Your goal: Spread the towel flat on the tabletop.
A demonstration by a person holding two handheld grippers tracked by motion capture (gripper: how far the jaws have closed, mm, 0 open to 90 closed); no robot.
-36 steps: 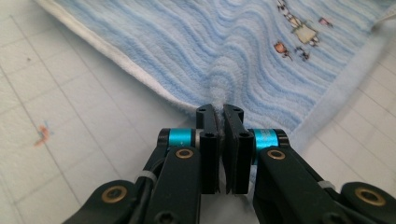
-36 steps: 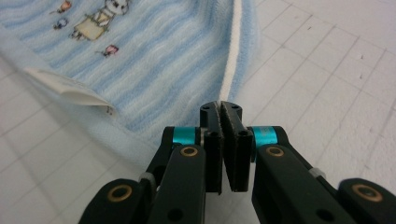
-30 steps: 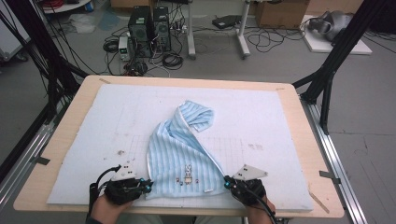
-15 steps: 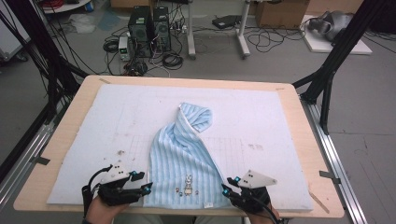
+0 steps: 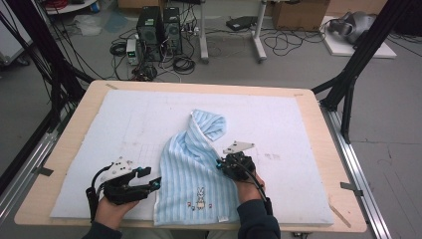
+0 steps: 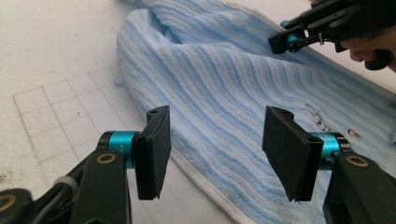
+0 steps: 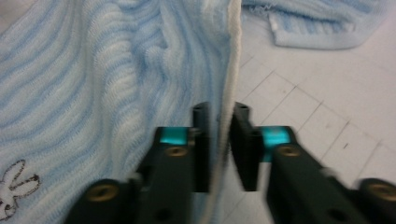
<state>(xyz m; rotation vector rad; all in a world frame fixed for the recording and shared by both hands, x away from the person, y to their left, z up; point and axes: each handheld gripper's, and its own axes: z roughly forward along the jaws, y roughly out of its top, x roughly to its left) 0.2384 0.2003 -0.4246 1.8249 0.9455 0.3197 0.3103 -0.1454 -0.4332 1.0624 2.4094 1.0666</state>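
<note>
Towel (image 5: 191,172) btwn tongs, right tongs (image 5: 221,164) pinching edge, left tongs (image 5: 155,182) beside.

A light blue striped towel (image 5: 194,174) lies on the white padded mat (image 5: 298,129) that covers the wooden table (image 5: 318,104); its far end is folded over into a bunch, and a small rabbit picture (image 5: 200,195) is near its near edge. The left gripper (image 5: 155,183) is just beside the towel's left edge, with its jaws a little apart and pointing toward the cloth. The right gripper (image 5: 220,164) is at the towel's right edge, about halfway along it, and the person's hand (image 5: 250,186) is behind it.
</note>
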